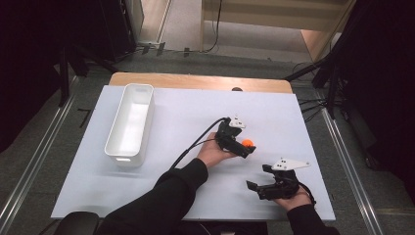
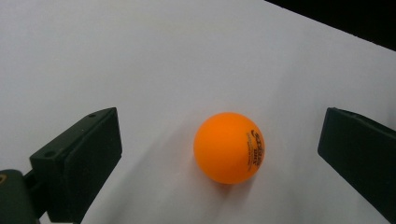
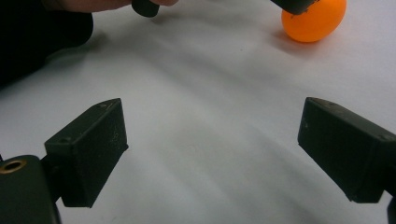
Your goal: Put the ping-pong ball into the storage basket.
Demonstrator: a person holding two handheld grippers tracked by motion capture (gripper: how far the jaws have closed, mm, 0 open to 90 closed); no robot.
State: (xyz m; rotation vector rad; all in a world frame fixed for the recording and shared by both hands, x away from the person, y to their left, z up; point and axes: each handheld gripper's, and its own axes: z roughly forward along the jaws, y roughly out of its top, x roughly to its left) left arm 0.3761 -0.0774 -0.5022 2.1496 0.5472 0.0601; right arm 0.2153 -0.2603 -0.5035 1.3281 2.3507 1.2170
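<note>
Here, a white table (image 1: pixel 186 112) bears a long white plastic bin (image 1: pixel 130 124) on its left half, standing well apart from the work in hand. Near the table's middle-right the left gripper (image 1: pixel 248 148) lies low over the surface, held in the person's left hand (image 1: pixel 212 152), with its jaws spread wide. Between those jaws sits an orange table-tennis ball (image 2: pixel 229 147) resting on the table; in the left gripper view it lies nearer the right-hand jaw than the left-hand one, with a clear gap to each, so neither jaw touches it. The ball carries small dark print on one side. The right gripper (image 1: pixel 256 187) is near the table's front right edge, apart from the ball, and its jaws also stand wide open with only bare table between them. In the right gripper view the ball shows at the top right, partly under a jaw of the left gripper.
</note>
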